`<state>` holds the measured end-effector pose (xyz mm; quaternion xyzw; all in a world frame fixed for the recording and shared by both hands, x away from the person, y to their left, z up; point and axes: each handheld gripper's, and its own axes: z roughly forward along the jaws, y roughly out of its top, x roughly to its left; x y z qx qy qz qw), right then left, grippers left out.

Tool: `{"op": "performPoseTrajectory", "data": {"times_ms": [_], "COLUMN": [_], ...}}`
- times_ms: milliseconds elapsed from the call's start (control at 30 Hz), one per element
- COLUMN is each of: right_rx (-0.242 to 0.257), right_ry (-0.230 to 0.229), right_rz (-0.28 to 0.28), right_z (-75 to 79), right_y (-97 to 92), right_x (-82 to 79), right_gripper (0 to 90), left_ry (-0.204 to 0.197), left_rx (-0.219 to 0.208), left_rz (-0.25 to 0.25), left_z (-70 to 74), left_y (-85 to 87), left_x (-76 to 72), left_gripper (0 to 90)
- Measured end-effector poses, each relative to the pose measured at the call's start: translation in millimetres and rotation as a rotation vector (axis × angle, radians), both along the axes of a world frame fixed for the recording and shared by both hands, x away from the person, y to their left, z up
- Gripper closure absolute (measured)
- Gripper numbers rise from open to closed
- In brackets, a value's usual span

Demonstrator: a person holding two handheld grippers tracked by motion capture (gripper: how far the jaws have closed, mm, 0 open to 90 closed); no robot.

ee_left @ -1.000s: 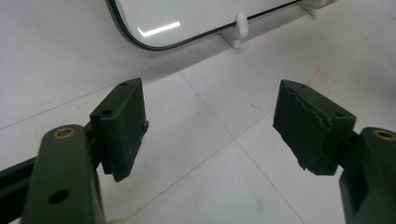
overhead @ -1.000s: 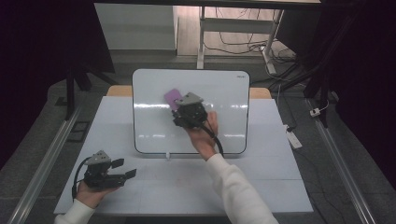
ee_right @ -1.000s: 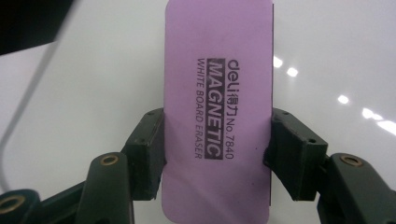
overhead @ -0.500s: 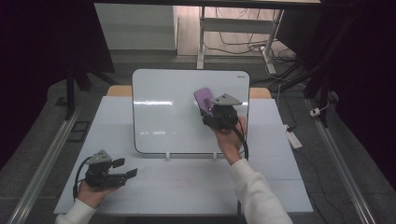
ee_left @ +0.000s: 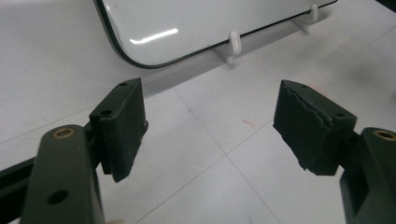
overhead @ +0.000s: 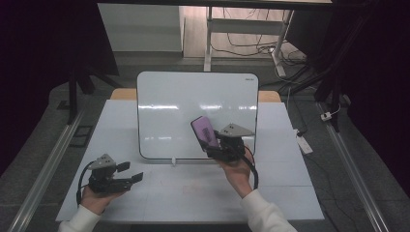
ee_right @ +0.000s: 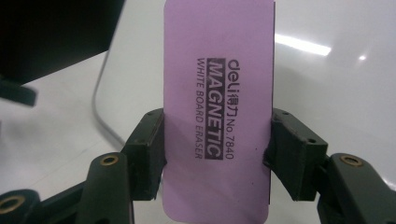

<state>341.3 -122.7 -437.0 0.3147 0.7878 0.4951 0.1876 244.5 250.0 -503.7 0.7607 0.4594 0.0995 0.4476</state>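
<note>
Two grippers are at work on the white table. The right gripper is clamped on a purple whiteboard eraser, and in the right gripper view its two black jaws press on both long sides of the eraser, which stands upright between them with the printed side facing the camera; the print reads "deli", "MAGNETIC", "WHITE BOARD ERASER" and "No.7840". In the high view the eraser is held in front of the lower right part of the whiteboard, which stands tilted on small white feet at the middle of the table. Whether the eraser touches the board surface I cannot tell. The right hand comes in from the bottom with a white sleeve. The left gripper rests low at the near left part of the table, well apart from the board, and points to the right. Its jaws stand apart with nothing between them; in the left gripper view only the table surface and the rounded lower corner of the whiteboard are beyond the pads.
</note>
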Motion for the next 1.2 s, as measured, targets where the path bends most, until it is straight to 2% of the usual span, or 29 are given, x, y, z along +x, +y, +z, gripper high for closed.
{"op": "performPoseTrajectory", "data": {"times_ms": [133,267,533,833,1000,1200], "right_rx": [0.016,0.012,0.014,0.023,0.026,0.034], "right_ry": [0.005,-0.011,0.001,-0.007,-0.011,-0.013], "right_rz": [0.026,0.040,0.049,0.063,0.065,0.071], "right_z": [-7.1,-13.8,-23.3,-24.8,-25.0,-27.1], "right_y": [-1.1,-2.2,-0.3,2.4,4.5,6.0], "right_x": [-11.0,-19.0,-19.9,-23.8,-26.5,-27.5], "right_gripper": [40.9,40.8,40.9,40.8,40.8,40.8], "left_ry": [-0.006,-0.019,-0.057,-0.077,-0.091,-0.093], "left_rx": [-0.008,-0.024,-0.060,-0.082,-0.091,-0.121], "left_rz": [0.001,-0.007,-0.042,-0.045,-0.055,-0.080], "left_z": [2.2,6.9,22.5,32.9,39.5,45.3], "left_y": [-1.9,-6.5,-23.7,-33.7,-40.4,-52.6], "left_x": [0.3,1.1,7.6,14.0,19.5,27.2], "left_gripper": [25.9,26.0,26.3,26.9,28.0,28.8]}}
